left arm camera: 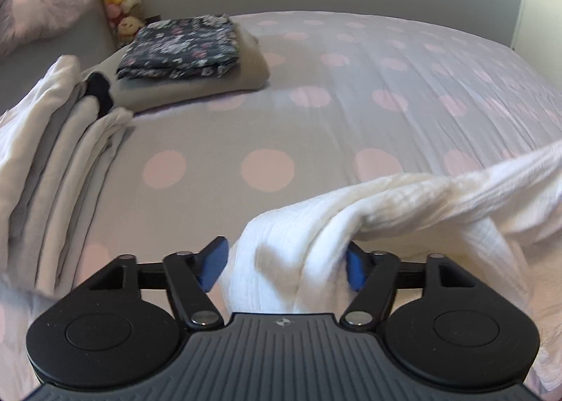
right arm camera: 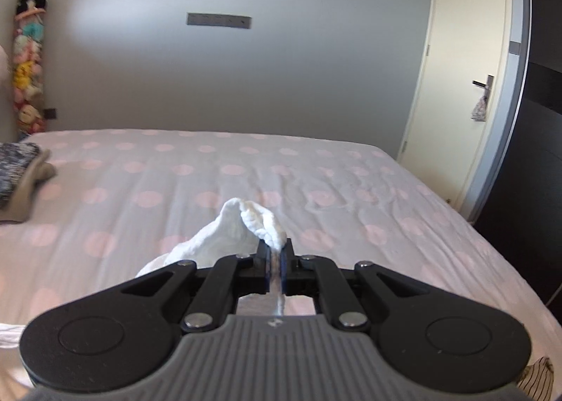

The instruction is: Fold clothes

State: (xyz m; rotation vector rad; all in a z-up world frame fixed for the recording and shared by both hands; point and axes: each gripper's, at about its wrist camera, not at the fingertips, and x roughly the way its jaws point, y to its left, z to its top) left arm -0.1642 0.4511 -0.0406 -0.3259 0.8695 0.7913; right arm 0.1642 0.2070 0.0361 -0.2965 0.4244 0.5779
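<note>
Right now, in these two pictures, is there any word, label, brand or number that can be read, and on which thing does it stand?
No readable text in either view.
Left gripper: small round emblem on its body, no letters.
Right gripper: similar emblem, too blurred to read.
Wall plate: small marks, too small to read.

White crinkled garment (left arm camera: pixel 368 218) (gauzy weave) lifted off the bed, bunched, one edge pinched, another draped loose.

Polka-dot bedspread (left arm camera: pixel 267 127): centre and right side bare, open for passage. Left edge: pile of pale folded linens (left arm camera: pixel 59 141). Far left: floral folded garment (left arm camera: pixel 179 46) stacked on beige folded garment (left arm camera: pixel 196 85). White cloth (left arm camera: pixel 351 225) drapes across near right.
</note>
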